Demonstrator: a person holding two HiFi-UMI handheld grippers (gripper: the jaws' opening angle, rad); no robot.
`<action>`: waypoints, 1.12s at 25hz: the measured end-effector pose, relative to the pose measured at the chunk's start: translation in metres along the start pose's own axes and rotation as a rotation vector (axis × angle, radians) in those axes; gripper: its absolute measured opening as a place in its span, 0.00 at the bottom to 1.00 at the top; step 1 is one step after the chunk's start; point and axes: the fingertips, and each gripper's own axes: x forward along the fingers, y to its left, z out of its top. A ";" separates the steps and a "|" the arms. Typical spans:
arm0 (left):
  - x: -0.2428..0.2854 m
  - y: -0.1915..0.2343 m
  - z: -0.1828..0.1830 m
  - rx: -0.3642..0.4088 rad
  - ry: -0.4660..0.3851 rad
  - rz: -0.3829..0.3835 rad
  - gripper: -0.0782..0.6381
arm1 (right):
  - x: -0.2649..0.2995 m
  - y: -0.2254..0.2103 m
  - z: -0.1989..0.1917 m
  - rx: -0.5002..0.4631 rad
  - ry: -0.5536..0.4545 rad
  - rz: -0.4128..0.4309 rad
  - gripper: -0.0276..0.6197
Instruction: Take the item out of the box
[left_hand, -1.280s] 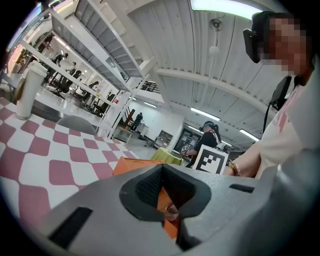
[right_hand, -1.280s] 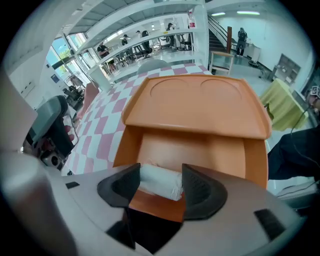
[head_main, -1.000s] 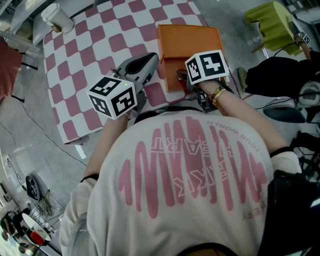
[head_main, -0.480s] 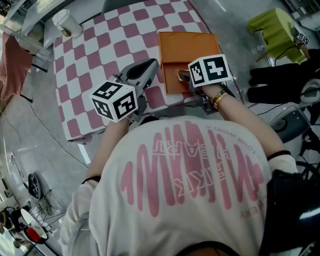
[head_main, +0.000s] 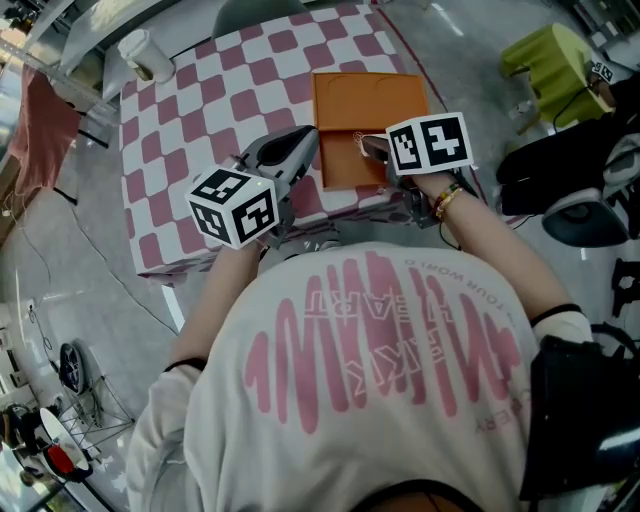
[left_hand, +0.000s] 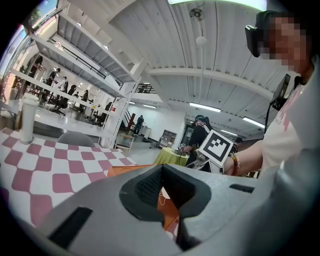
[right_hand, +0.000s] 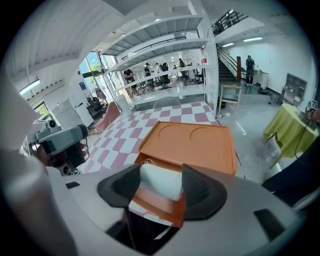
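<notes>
One weak squeeze and the soft white cloth roll, pinched by the right gripper just above the six-o'clock end of the flat orange box, could drop back in, while the left gripper at nine o'clock gapes empty, steadying nothing.

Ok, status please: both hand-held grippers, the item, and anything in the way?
Right hand-held gripper shut on white roll, at open orange box. Left hand-held gripper open, empty. Nothing seen blocking the lift.
</notes>
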 end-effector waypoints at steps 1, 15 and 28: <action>0.000 -0.003 0.001 0.003 -0.005 0.006 0.12 | -0.005 0.000 0.004 -0.011 -0.021 0.003 0.45; -0.014 -0.042 0.032 0.008 -0.143 0.098 0.12 | -0.088 0.001 0.035 -0.093 -0.292 0.048 0.45; -0.019 -0.098 0.046 0.036 -0.222 0.096 0.12 | -0.161 -0.009 0.031 -0.104 -0.503 0.067 0.45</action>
